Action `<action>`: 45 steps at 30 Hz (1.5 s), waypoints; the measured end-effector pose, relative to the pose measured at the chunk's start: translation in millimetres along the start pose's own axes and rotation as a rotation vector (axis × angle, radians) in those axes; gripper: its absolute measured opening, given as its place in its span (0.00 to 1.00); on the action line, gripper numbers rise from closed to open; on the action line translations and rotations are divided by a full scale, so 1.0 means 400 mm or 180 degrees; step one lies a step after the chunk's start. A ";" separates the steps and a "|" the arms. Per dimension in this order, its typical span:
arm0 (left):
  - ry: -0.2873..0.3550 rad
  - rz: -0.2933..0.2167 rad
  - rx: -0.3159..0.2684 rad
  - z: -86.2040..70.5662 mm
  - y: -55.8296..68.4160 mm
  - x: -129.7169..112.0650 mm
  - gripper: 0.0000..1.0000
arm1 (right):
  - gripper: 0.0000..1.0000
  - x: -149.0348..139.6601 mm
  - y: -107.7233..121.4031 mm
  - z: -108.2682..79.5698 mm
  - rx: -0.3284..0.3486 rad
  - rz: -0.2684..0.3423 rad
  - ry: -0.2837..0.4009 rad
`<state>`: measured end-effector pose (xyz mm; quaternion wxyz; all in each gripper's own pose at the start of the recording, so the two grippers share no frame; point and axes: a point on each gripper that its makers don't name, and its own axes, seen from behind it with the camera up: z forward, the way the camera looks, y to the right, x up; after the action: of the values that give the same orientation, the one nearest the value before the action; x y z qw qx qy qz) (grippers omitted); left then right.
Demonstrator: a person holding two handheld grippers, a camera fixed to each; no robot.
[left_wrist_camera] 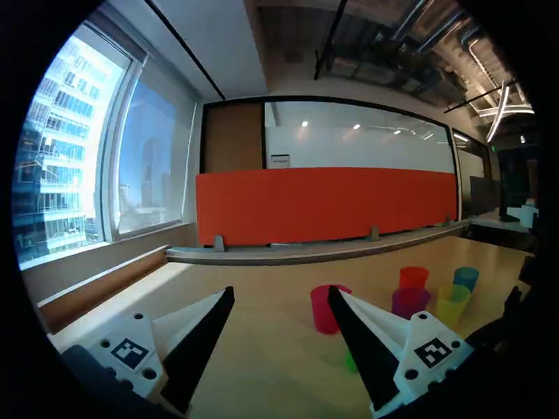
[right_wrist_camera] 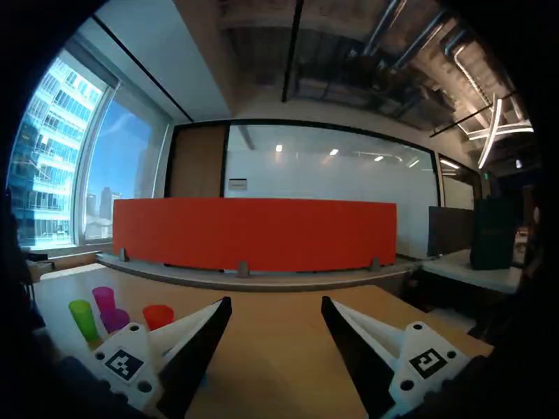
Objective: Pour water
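Note:
In the left gripper view my left gripper (left_wrist_camera: pixel 279 293) stands open above the wooden table (left_wrist_camera: pixel 279 356), nothing between its fingers. Just behind its right finger stands a pink cup (left_wrist_camera: pixel 321 307). Farther right is a cluster: a red cup (left_wrist_camera: pixel 414 276), a teal cup (left_wrist_camera: pixel 466 277), a purple cup (left_wrist_camera: pixel 409 302) and a yellow-green cup (left_wrist_camera: pixel 452 303). A sliver of green (left_wrist_camera: pixel 349 361) peeks out beside the right finger. In the right gripper view my right gripper (right_wrist_camera: pixel 274 304) is open and empty. To its left stand a green cup (right_wrist_camera: pixel 84 319), a pink cup (right_wrist_camera: pixel 104 297), a purple cup (right_wrist_camera: pixel 114 320) and a red cup (right_wrist_camera: pixel 158 315).
An orange divider panel (left_wrist_camera: pixel 321 204) runs along the table's far edge, with a glass-walled room behind it. Large windows (left_wrist_camera: pixel 70 174) and a low wooden ledge (left_wrist_camera: pixel 98 290) line the left side. Another desk with a dark monitor (right_wrist_camera: pixel 492 244) stands at the right.

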<state>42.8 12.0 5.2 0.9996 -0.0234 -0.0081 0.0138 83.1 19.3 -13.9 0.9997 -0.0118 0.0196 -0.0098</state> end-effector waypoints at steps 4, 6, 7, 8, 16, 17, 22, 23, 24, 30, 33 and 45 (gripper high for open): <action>0.0010 -0.0035 -0.0038 0.006 -0.001 0.076 1.00 | 0.99 0.045 -0.003 0.007 0.0031 0.0004 -0.0052; 0.0026 -0.0042 -0.0058 0.009 -0.002 0.117 1.00 | 0.99 0.069 -0.006 0.011 0.0057 0.0005 -0.0065; 0.0034 -0.0040 -0.0066 0.011 -0.002 0.141 1.00 | 0.99 0.083 -0.009 0.014 0.0075 0.0003 -0.0069; 0.0042 -0.0038 -0.0073 0.013 -0.003 0.162 1.00 | 0.99 0.096 -0.012 0.016 0.0091 0.0002 -0.0071; 0.0042 -0.0085 -0.0192 0.020 0.009 0.307 1.00 | 0.99 0.208 -0.036 0.035 0.0220 -0.0023 -0.0109; 0.0045 -0.0097 -0.0230 0.021 0.015 0.321 1.00 | 0.99 0.218 -0.038 0.038 0.0229 -0.0026 -0.0119; 0.0053 -0.0104 -0.0412 0.019 0.045 0.361 1.00 | 0.99 0.236 -0.051 0.043 0.0294 -0.0065 -0.0169; 0.0047 -0.0094 -0.0438 0.018 0.049 0.364 1.00 | 0.99 0.236 -0.054 0.043 0.0311 -0.0072 -0.0176; 0.0042 -0.0086 -0.0466 0.018 0.054 0.368 1.00 | 0.99 0.236 -0.058 0.043 0.0331 -0.0076 -0.0186; 0.0004 -0.0110 -0.0700 0.017 0.089 0.381 1.00 | 0.99 0.235 -0.097 0.035 0.0573 -0.0058 -0.0248; -0.0022 -0.0114 -0.0865 0.016 0.113 0.384 1.00 | 0.99 0.238 -0.127 0.030 0.0763 -0.0045 -0.0265; -0.0064 -0.0086 -0.1446 -0.003 0.187 0.391 1.00 | 0.99 0.277 -0.257 -0.022 0.1633 -0.0102 -0.0280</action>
<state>197.3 90.9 3.1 0.9686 -0.2477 -0.0213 -0.0016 191.3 -85.8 -24.7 0.9696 0.2414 -0.0272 -0.0297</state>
